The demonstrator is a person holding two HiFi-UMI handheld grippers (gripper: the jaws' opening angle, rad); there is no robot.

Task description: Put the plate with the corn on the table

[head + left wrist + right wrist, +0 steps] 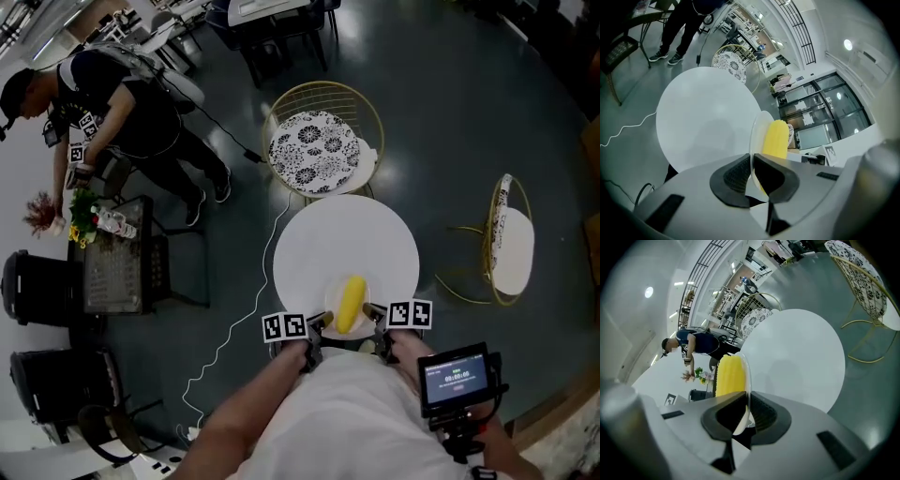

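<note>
A yellow corn cob (352,302) lies on a thin white plate (332,302) held over the near edge of the round white table (345,246). My left gripper (320,323) is shut on the plate's left rim and my right gripper (376,314) is shut on its right rim. In the left gripper view the plate (755,136) stands edge-on between the jaws with the corn (775,138) on its right. In the right gripper view the plate's rim (748,380) runs between the jaws, with the corn (730,376) to its left.
A gold wire chair with a patterned cushion (314,150) stands beyond the table, and another gold chair (508,239) is to the right. A person (122,103) bends over a dark side table (117,267) at the left. A white cable (239,323) trails across the floor.
</note>
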